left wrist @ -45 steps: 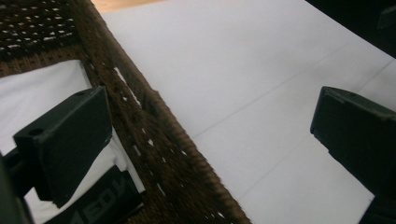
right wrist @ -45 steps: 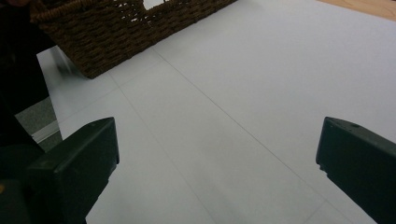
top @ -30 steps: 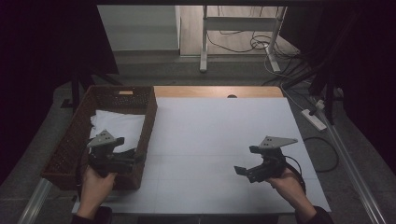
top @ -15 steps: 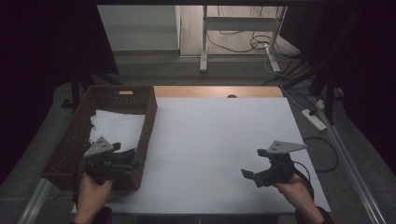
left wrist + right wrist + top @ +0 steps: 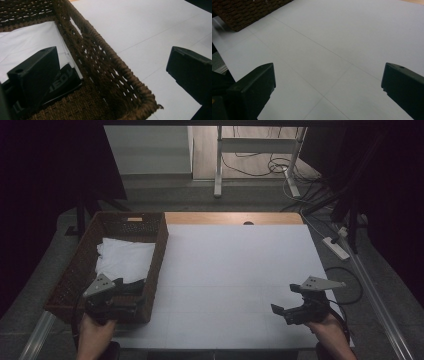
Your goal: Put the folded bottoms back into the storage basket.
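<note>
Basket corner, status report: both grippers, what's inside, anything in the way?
Left gripper open, jaws astride the wicker basket wall. Right gripper open, over bare white table. White cloth and a dark item inside. Nothing else in the way.

Basket (image 5: pixel 107 72): rough brown wicker. Cloth (image 5: pixel 125 260) inside: soft, white, matt. Table (image 5: pixel 235 265): smooth matt white. Tongs: matt black plastic.

The left hand (image 5: pixel 95 332) is holding the left gripper (image 5: pixel 131 294) low at the near left with its 2 jaws spread wide, while the right hand (image 5: pixel 327 327) is holding the right gripper (image 5: pixel 281 312) at the near right, jaws equally parted and pointing left.
</note>
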`<control>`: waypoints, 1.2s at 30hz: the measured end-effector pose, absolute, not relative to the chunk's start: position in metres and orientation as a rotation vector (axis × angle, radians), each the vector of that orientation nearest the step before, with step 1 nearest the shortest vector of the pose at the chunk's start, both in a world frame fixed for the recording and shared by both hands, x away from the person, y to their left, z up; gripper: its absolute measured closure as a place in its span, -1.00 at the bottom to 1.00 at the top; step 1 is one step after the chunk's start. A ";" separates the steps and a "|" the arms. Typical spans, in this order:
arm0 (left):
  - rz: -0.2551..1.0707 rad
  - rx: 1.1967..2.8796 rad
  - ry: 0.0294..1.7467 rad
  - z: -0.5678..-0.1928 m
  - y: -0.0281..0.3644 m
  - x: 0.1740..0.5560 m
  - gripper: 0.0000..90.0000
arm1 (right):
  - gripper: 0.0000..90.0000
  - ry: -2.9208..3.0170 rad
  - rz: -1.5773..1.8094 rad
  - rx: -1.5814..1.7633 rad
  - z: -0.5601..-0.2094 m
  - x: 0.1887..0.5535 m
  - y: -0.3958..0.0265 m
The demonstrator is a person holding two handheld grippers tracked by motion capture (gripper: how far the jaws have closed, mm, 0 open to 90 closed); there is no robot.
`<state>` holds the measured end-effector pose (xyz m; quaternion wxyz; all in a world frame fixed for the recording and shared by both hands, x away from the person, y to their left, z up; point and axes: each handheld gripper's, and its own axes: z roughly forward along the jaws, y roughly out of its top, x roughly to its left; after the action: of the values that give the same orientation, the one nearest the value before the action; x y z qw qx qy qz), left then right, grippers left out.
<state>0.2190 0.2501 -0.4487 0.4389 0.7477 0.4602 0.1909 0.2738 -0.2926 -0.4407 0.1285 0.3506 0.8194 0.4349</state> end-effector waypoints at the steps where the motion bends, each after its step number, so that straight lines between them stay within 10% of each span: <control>1: 0.473 1.855 1.148 -0.449 0.251 0.218 -1.00 | -0.99 2.373 1.268 1.025 -0.441 0.273 -0.295; 36: 0.461 1.836 1.205 -0.463 0.266 0.194 -1.00 | -0.99 2.222 1.256 1.159 -0.441 0.244 -0.341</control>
<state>0.1939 0.2661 -0.4627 0.4339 0.7371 0.4839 0.1850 0.2440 -0.3408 -0.4414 0.1681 0.4076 0.7813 0.4417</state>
